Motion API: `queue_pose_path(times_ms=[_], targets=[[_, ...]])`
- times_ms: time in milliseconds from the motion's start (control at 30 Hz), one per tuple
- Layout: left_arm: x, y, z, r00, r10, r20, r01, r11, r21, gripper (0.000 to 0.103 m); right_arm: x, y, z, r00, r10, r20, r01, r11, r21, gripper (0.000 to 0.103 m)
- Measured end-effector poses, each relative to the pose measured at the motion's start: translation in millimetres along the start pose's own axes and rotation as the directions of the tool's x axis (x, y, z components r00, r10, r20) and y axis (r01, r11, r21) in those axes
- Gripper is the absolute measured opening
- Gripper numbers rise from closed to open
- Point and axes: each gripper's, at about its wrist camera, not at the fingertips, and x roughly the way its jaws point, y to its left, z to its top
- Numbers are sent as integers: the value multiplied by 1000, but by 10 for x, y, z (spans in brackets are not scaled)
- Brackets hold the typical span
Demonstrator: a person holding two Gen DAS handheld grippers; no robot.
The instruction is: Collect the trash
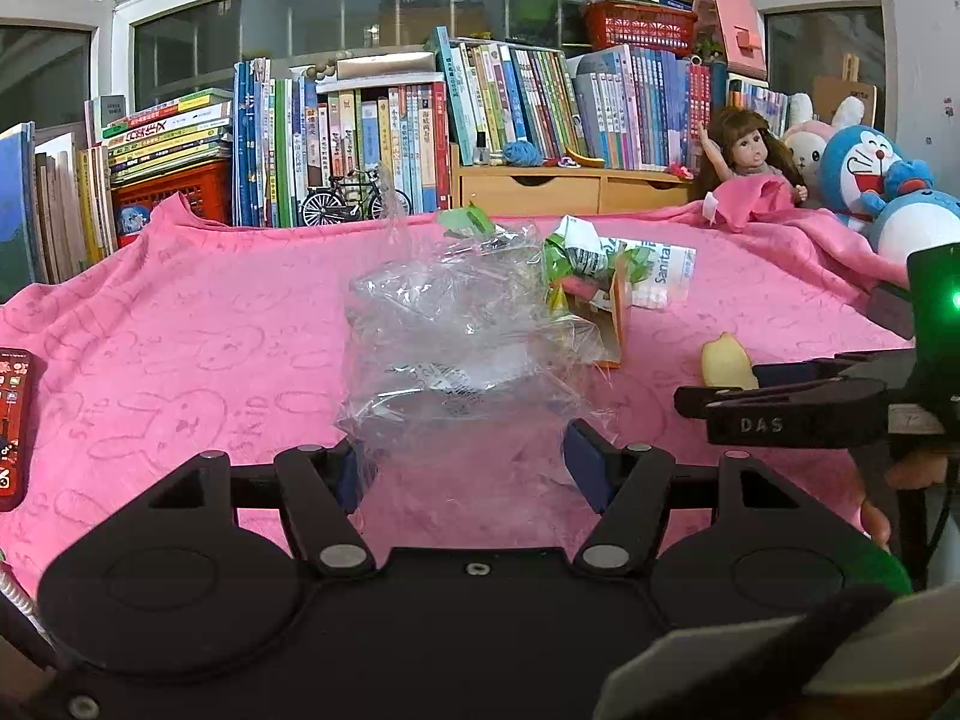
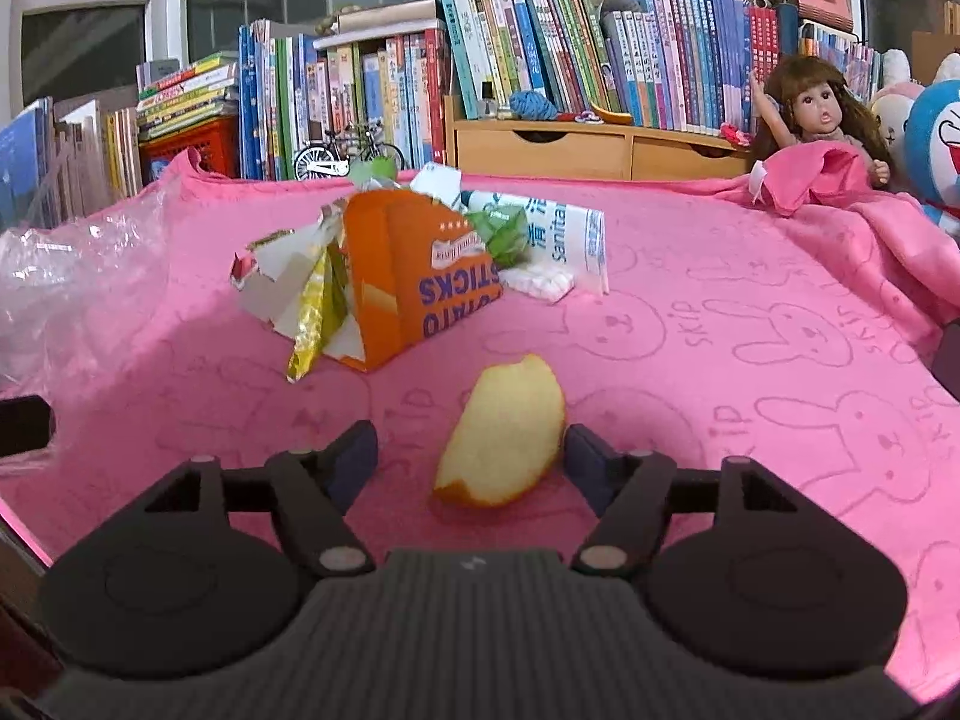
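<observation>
**Trash on the pink blanket, one gripper at the bag, one at the apple**

Trash lies scattered over a pink blanket (image 2: 750,276) printed with rabbits. Nearest the right gripper (image 2: 471,459) is an apple slice (image 2: 501,435), resting on the cloth between spread fingers — the right-hand pad is just beside it, the left-hand pad well clear, nothing gripped. The left gripper (image 1: 468,468) stands partly open around the lower edge of a clear plastic bag (image 1: 456,330); whether its pads press the film I cannot tell. Farther back sits an orange snack box (image 2: 414,276), tipped over, with torn paper and a yellow wrapper (image 2: 315,306) against it, and a white tissue packet (image 2: 570,234) just behind. Beyond the blanket — a wooden drawer unit (image 2: 600,147), rows of books (image 2: 540,42), a doll (image 2: 810,108).
</observation>
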Motion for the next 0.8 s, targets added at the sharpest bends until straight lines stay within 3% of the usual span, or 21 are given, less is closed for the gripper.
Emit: queue_pose_path(times_ms=[33,233,600,800], targets=[[5,-2,-5,1000,-1,-2,1,1000,1,64,-1,17,-11,1000,-5,4,5,1000,-11,79],[46,-11,-19,1000,-9,-14,9,1000,1,64,-47,18,-27,999,-22,31,23,1000,-19,46],[-30,1,-35,1000,-24,-20,24,1000,-10,64,-173,-21,-20,999,26,45,-27,1000,15,44],[-215,-31,-147,997,-68,-41,66,997,-47,64,-374,24,-78,996,77,42,-78,996,35,44]])
